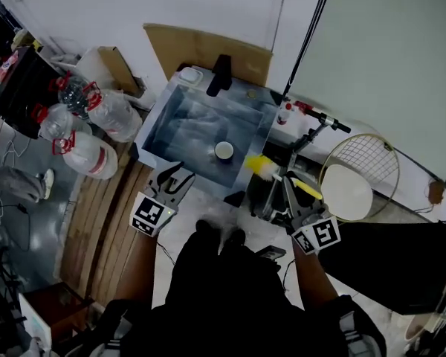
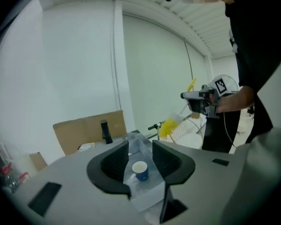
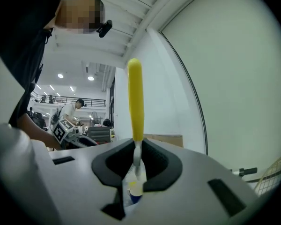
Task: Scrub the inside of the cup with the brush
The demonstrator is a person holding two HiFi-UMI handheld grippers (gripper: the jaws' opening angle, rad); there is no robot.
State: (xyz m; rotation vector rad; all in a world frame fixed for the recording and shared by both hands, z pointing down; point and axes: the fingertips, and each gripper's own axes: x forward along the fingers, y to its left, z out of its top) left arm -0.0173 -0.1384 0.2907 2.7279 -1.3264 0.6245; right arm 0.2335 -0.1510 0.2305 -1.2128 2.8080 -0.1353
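Holding our left gripper (image 2: 140, 150) with jaws spread and empty, the cup (image 2: 140, 170) beyond and between them, we clamp the brush (image 3: 135, 100) in our right gripper (image 3: 137, 148).

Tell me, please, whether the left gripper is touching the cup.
Apart. The head view shows the left gripper at the sink's near edge, the cup farther in.
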